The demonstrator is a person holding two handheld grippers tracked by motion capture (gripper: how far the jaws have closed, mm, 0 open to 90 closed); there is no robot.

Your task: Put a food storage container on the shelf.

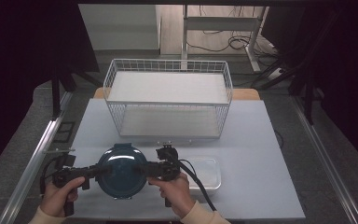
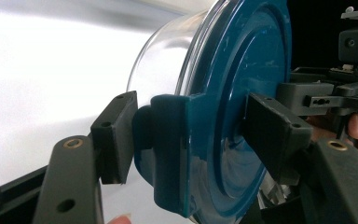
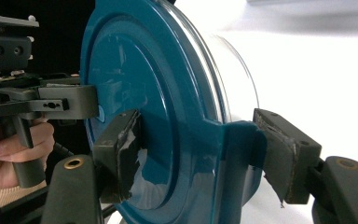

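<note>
Clamping blue-lidded container [image 1: 121,170]: left tool [image 2: 189,135], right tool [image 3: 200,149]; high view adds basket [image 1: 168,100].

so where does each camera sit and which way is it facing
High view: fixed above the person's side, looking forward and down on the table, wire basket and blue-lidded round container; both hands and forearms enter from the bottom.
Left gripper view: rides the left tool, looking along its jaws clamped on the lid's edge latch.
Right gripper view: rides the right tool, jaws clamped on the opposite latch.
Shared: both gripper views show the same lid and the other tool beyond it.
</note>
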